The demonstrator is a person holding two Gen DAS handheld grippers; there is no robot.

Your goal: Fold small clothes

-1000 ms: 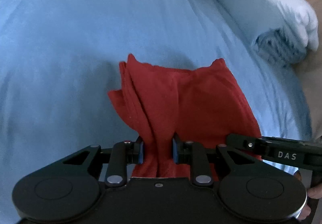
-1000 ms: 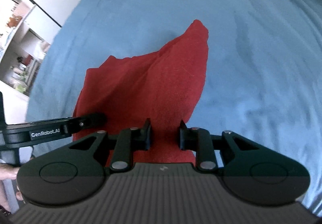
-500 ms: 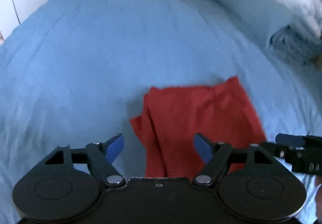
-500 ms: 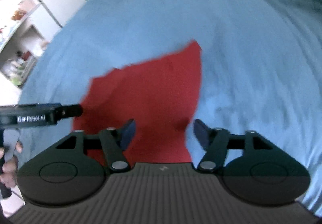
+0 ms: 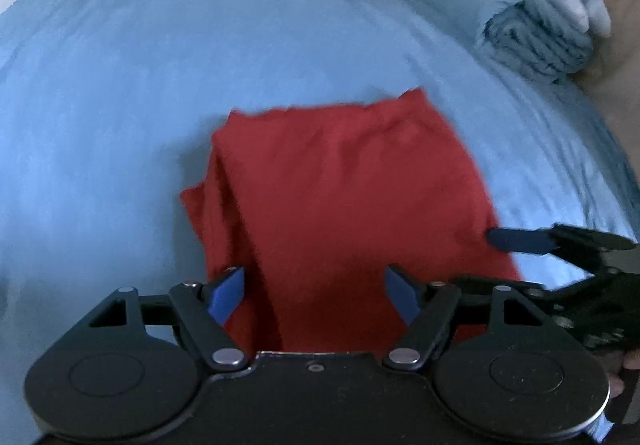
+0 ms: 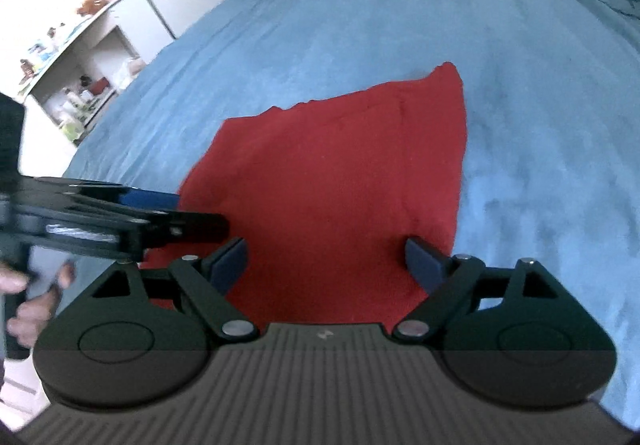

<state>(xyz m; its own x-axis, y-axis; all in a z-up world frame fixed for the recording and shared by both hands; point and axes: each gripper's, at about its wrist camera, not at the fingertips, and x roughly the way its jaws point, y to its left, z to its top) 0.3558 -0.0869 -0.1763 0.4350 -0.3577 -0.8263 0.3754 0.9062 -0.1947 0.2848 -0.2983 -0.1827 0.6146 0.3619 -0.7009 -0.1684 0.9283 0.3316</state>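
Moments after release, the red garment point(image 5: 344, 205) lies folded on the blue bed point(image 5: 160, 65); the left tool point(image 5: 314, 295) stands apart, the right tool point(image 6: 326, 265) opening wider, both empty, fold set.

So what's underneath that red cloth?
The red cloth lies flat on the blue bedspread, which shows all around it. Whether anything else sits beneath it is hidden.
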